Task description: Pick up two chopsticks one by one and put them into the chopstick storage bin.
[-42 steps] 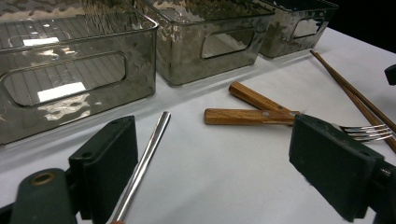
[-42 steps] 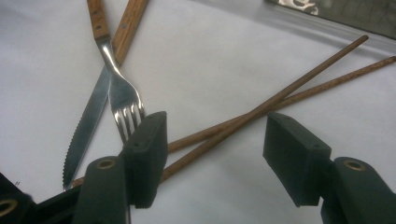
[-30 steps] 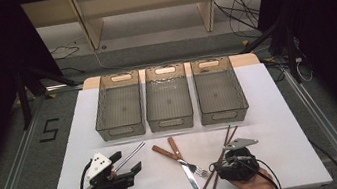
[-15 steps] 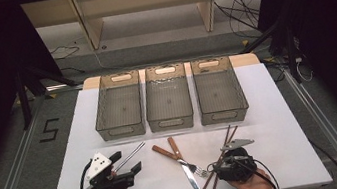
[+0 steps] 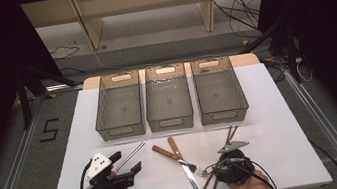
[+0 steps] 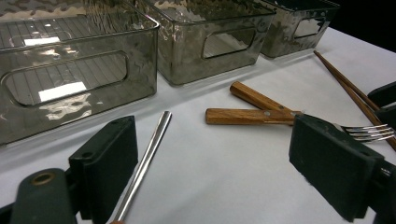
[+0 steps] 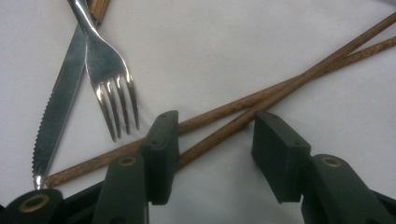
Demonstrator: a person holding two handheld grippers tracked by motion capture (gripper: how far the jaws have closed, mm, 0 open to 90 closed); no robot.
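Status: sorting has not begun. The three clear bins, left bin (image 5: 119, 107), middle bin (image 5: 167, 98) and right bin (image 5: 219, 90), stand side by side across the far half of the bench (image 5: 280, 108), and all three are empty. Every utensil lies on the bench surface near its front edge: a metal rod (image 5: 129, 156), possibly a steel chopstick, a wood-handled knife (image 5: 182, 164), a wood-handled fork (image 5: 186, 160), and a pair of wooden chopsticks (image 5: 222, 160). All pieces remain to be picked up and binned.

Right tool (image 7: 215, 149): positioned near the front right of the bench, pointing down over the wooden chopsticks. Its jaws are about half open and have just been closing. In the right gripper view the two chopsticks cross and run diagonally through the gap; the left jaw sits over them, while the right jaw stands clear. The pads do not yet press the sticks, so no grip is established. The fork tines and the knife's serrated blade lie just beside the left jaw.

Left tool (image 6: 215, 168): near the front left corner, jaws wide open, holding nothing. The metal rod passes just beside its left jaw, seemingly inside the gap; the wooden handles lie farther ahead.
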